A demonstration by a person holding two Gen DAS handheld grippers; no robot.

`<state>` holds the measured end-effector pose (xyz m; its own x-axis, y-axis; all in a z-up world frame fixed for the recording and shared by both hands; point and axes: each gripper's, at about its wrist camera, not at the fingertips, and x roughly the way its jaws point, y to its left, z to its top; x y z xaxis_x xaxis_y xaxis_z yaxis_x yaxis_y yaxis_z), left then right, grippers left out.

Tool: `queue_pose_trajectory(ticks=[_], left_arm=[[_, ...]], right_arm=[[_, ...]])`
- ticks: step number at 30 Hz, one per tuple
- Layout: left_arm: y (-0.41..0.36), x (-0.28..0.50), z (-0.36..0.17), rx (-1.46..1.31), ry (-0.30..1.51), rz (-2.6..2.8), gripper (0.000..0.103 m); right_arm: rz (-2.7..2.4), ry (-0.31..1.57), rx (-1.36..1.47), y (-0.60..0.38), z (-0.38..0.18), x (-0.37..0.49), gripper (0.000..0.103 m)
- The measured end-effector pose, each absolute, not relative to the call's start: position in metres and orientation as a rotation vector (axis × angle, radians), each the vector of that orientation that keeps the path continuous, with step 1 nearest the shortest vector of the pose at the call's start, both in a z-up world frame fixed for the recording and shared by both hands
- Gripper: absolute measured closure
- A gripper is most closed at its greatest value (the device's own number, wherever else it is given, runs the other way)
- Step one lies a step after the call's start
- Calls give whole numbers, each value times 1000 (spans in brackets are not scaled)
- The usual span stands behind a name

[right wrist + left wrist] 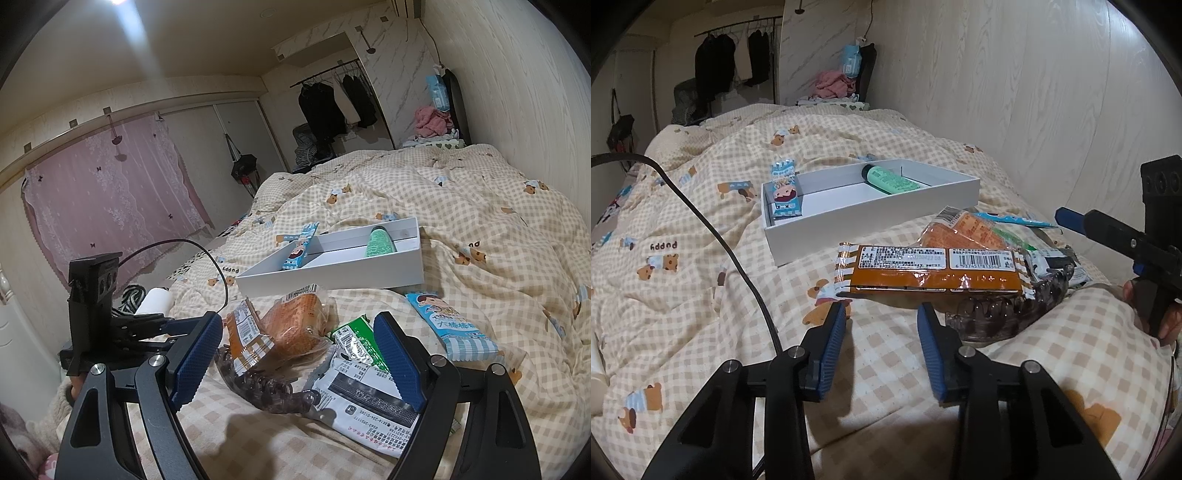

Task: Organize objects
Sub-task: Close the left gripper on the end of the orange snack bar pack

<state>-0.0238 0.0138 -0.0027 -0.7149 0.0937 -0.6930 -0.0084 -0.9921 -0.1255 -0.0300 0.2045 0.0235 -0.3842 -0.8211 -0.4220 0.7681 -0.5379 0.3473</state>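
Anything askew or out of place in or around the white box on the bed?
Yes. The blue snack packet stands propped on end against the white box's corner, poking above the rim instead of lying flat like the green tube. Other packets sit heaped loosely on the blanket.

Beside the matt white card tray [871,236], glossy plastic snack wrappers [934,273] are seen on soft checked cloth bedding [701,295], against wood-grain wall panelling [1015,92].

One tray [871,225], one tube [892,180]
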Motion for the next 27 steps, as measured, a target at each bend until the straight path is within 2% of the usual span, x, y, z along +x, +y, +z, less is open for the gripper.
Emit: queue_pose_trajectory(ticks=[5,10,15,17,22,27], left_arm=[[-1,-27,-10,-1187,-329,2770,59],[1,-27,-10,-1193,-332,2765,60],[3,-27,-7,-1175,-317,2741,73],[2,-28,-4,-1157,-320,2713,83],[5,-26,5,-1091,-277,2632,98],[27,-23,0,-1110,-137,2611,98]], right_arm=[[-2025,-118,687,203,23,-29,18],[-2024,-120,688,203,23,-28,18],[-2023,-121,689,203,24,-27,18],[-2021,-124,690,203,23,-28,18],[-2016,-136,696,203,22,-29,18],[-2016,-137,697,204,22,-28,18]])
